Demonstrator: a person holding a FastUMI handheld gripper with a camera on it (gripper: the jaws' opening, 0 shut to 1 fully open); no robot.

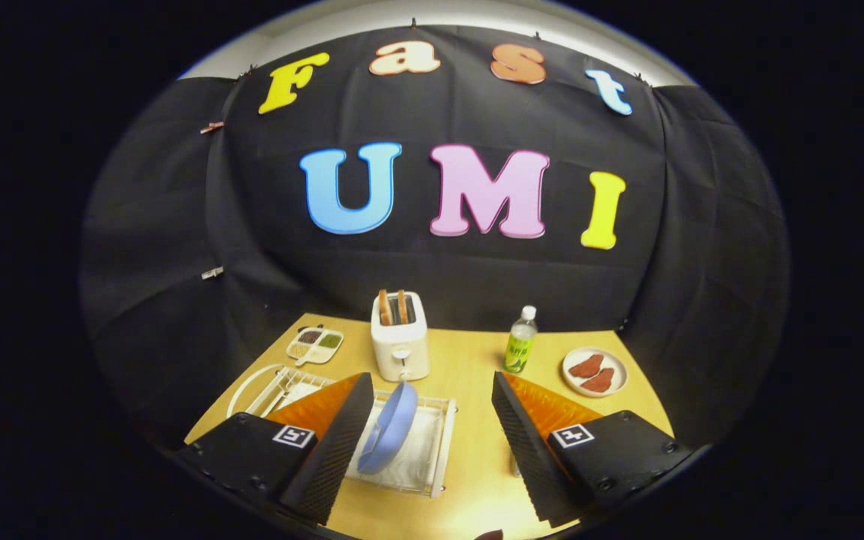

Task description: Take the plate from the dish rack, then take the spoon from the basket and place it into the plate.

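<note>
My tool point(428, 442) hangs released above the counter point(477, 375); the plate point(388, 427) stands on edge in the rack point(443, 442), near my left finger. I should straddle its rim squarely

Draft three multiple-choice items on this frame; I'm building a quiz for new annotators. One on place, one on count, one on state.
1. Where is the blue plate?
A. standing in the dish rack
B. beside the bottle
C. on the toaster

2. How many slices stick up from the toaster?
A. one
B. two
C. four

3. The gripper is:
A. shut on the plate
B. open
C. shut on a spoon

Answers: A, the plate leans on edge in the white rack; B, two brown slices show; B, the fingers stand wide apart.
</note>
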